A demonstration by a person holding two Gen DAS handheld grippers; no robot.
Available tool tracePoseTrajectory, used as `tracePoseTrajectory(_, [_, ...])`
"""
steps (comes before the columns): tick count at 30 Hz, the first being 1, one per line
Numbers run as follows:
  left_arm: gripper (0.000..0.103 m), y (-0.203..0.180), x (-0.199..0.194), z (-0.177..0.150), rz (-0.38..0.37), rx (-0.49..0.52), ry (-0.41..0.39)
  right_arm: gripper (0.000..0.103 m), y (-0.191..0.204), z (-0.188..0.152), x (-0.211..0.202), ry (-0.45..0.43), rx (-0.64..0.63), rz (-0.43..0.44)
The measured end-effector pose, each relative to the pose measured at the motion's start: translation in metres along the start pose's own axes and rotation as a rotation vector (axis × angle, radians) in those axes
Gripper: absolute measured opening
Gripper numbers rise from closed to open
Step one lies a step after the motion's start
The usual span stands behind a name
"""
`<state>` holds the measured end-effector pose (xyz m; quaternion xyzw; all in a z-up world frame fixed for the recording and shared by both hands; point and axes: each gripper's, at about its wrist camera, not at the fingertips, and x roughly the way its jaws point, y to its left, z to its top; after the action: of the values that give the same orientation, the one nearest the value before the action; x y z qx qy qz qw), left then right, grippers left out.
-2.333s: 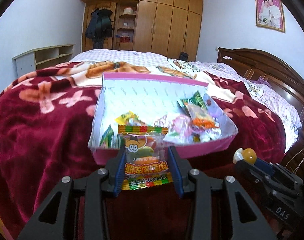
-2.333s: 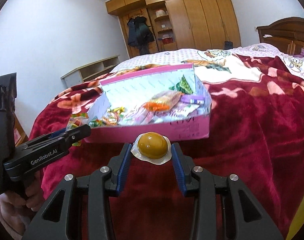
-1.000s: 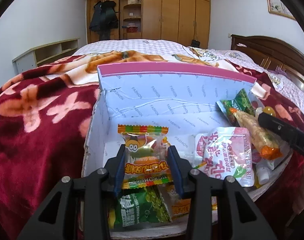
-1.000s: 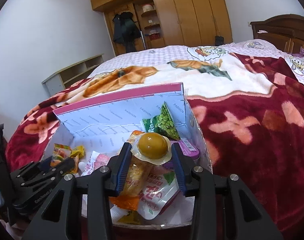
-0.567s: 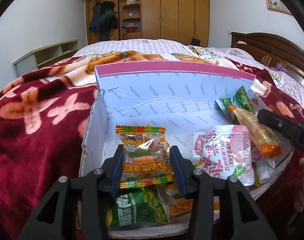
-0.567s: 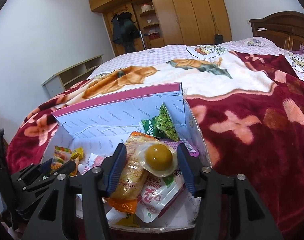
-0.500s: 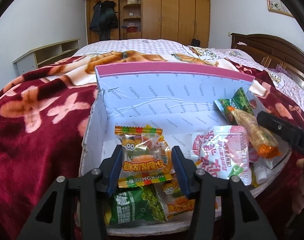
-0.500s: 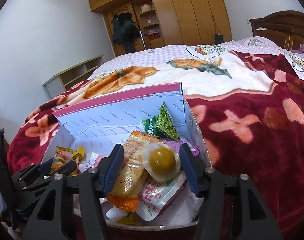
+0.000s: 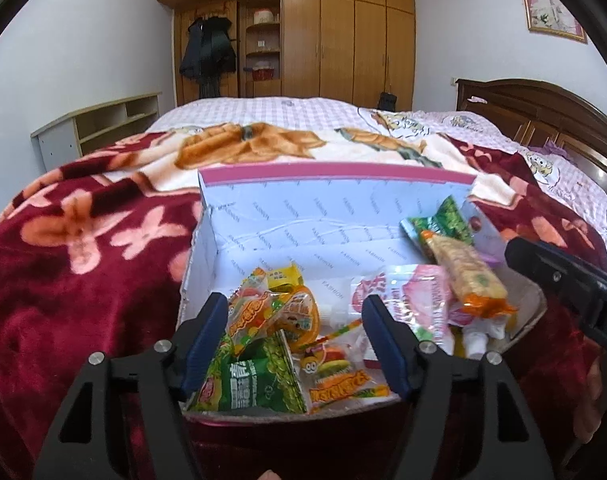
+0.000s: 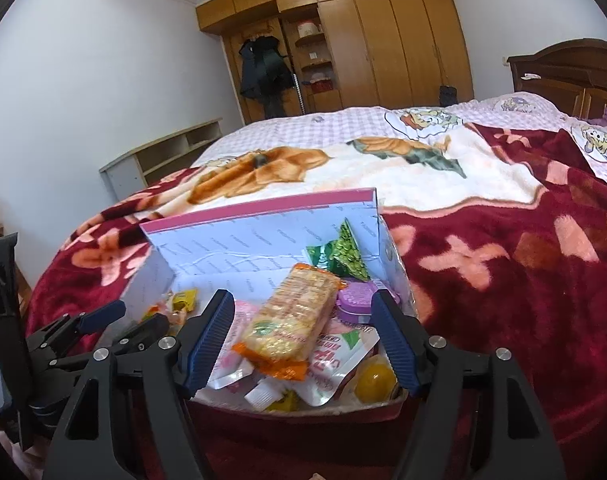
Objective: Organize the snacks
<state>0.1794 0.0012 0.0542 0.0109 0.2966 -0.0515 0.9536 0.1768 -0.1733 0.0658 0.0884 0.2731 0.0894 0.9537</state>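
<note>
Risk: snacks heaped at near rim of pink-edged box (image 9: 335, 172) on blanket (image 9: 83, 272). I see left gripper (image 9: 295, 336) and right gripper (image 10: 303, 332) opening, nothing clamped. Gummy packet (image 9: 335, 376) and yolk-yellow candy (image 10: 373, 376) lie inside; retreating fingers may snag wrappers, spill them.

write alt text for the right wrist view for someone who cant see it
The right gripper, its jaws opening and holding nothing, hangs over a pink-rimmed box of snacks on a red floral blanket. An orange cracker pack lies on top, a yellow jelly cup beside it.
</note>
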Motion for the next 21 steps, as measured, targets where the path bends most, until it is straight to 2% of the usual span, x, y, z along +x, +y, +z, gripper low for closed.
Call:
tracePoseTrajectory(10, [0.076,-0.002,-0.032,-0.005,0.016,-0.042,-0.010,0.073,0.014,-0.012,-0.028,-0.006,-0.022,0.023])
tracePoseTrajectory(21, [0.076,-0.003,-0.059,-0.032,0.001,-0.102,0.017,0.073,0.022,-0.044,-0.048,0.018,-0.027,0.019])
